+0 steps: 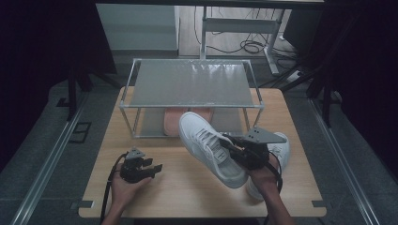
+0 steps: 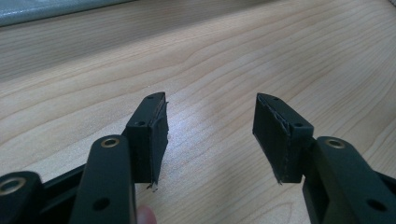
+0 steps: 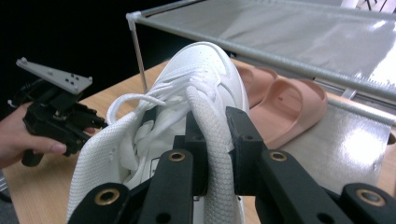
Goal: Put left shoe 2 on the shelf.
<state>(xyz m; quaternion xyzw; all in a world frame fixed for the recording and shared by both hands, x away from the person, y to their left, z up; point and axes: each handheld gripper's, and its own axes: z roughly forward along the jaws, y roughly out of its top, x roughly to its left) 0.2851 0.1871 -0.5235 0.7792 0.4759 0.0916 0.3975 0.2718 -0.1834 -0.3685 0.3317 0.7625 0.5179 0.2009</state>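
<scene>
A white sneaker (image 1: 206, 146) hangs tilted above the wooden table (image 1: 187, 183), toe toward the shelf rack (image 1: 191, 83). My right gripper (image 1: 233, 146) is shut on its collar; in the right gripper view the jaws pinch the padded white collar (image 3: 211, 135) of the white sneaker (image 3: 201, 74). A second white sneaker (image 1: 278, 157) lies on the table under my right hand. My left gripper (image 1: 152, 168) rests low at the table's front left, held in a hand. In the left gripper view its jaws stand open (image 2: 210, 135) over bare wood.
The metal rack has a grey upper shelf and a lower shelf holding pink slides (image 1: 185, 119), also seen as pink slides (image 3: 285, 105) in the right gripper view. Dark floor and rails flank the table. Cables lie on the floor behind.
</scene>
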